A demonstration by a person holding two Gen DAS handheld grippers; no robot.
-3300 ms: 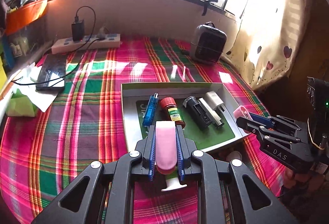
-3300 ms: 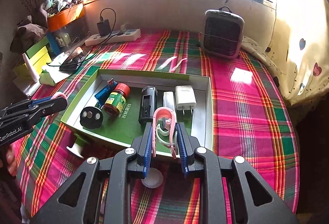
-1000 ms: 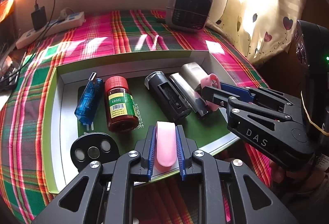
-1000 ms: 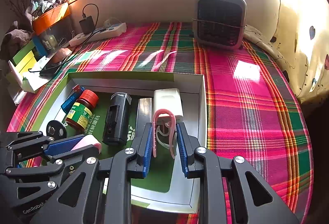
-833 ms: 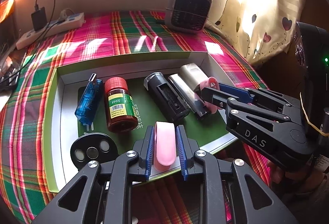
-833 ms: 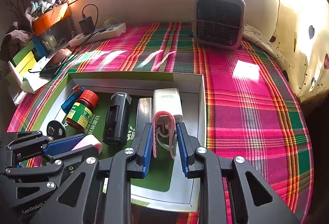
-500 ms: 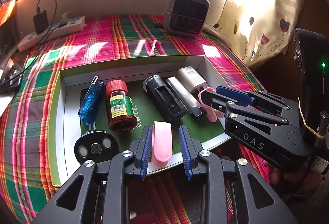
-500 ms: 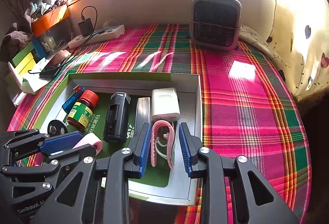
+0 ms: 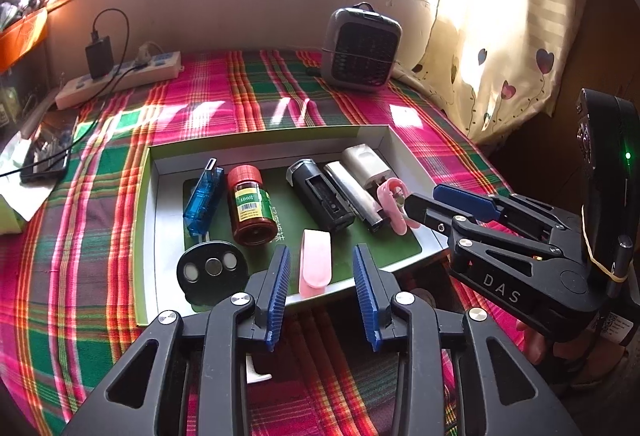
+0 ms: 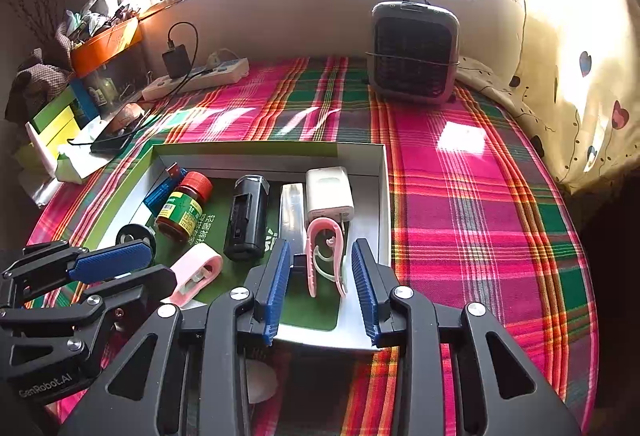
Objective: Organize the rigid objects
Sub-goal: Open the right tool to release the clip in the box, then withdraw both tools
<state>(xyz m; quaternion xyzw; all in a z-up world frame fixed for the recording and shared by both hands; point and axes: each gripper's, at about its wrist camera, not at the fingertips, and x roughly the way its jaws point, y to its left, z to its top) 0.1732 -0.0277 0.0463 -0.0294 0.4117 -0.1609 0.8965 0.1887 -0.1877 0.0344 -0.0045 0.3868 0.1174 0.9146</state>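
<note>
fan heater (image 10: 414, 54) behind tray (image 10: 384, 192), power strip (image 10: 196, 76)

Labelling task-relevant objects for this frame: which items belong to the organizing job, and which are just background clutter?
Job:
- green tray
- pink clip, lying between the open left hand-held gripper pads
- pink looped clip, between the open right hand-held gripper pads
- red-capped bottle
- blue USB stick
- black case
- white charger

Lying about:
- small heater
- power strip
- phone
</note>
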